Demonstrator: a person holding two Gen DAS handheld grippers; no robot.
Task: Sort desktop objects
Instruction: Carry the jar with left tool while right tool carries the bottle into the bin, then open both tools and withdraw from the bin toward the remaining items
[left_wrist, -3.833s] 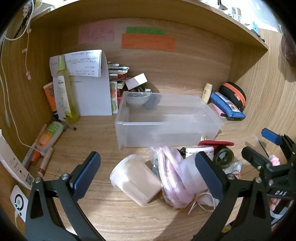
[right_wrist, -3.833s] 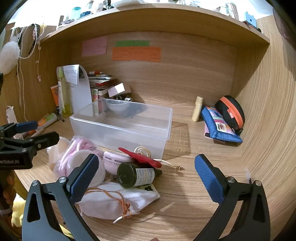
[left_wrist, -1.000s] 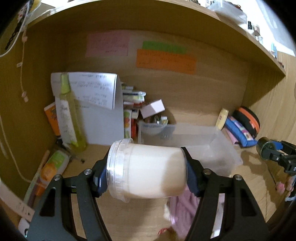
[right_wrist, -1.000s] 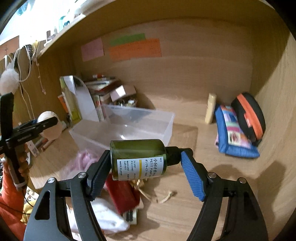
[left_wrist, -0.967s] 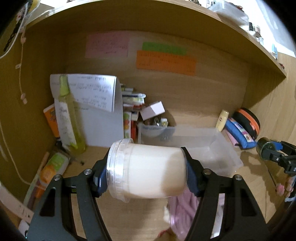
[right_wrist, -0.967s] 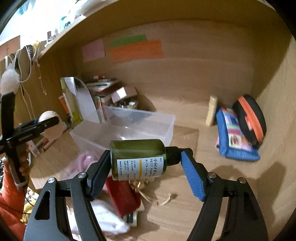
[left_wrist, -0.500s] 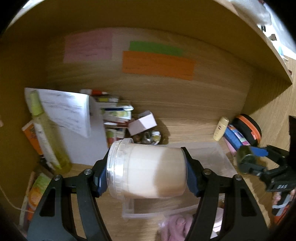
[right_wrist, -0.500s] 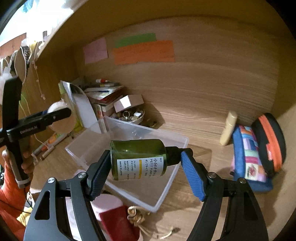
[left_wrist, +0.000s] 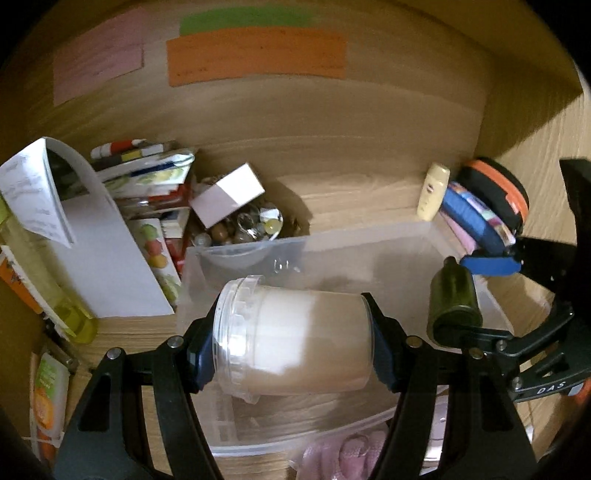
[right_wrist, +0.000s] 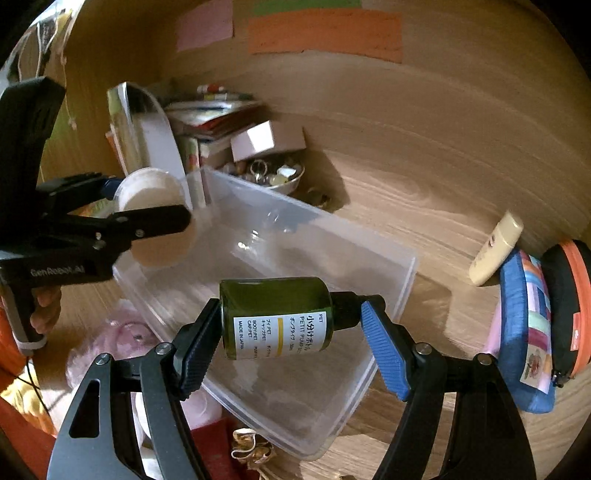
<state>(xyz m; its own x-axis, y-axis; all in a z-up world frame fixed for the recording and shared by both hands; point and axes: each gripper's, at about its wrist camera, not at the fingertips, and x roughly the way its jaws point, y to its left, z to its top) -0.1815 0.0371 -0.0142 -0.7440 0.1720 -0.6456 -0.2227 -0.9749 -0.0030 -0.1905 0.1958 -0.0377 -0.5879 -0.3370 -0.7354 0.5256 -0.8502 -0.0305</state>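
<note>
My left gripper is shut on a white plastic jar, held sideways above the clear plastic bin. The same jar shows at the left of the right wrist view, over the bin's near-left corner. My right gripper is shut on a dark green pump bottle with a white label, lying sideways end to end between the pads. It hangs over the clear bin. In the left wrist view this green bottle hangs at the bin's right side. The bin looks empty inside.
Behind the bin stand a small bowl of trinkets, a white box, stacked books and a curled paper sheet. A cream tube, a blue pouch and a black-orange case lie right. Pink fabric lies in front.
Both grippers have moved forward and down over the clear bin, each still holding its object. The bin and the back wall look much closer now.
</note>
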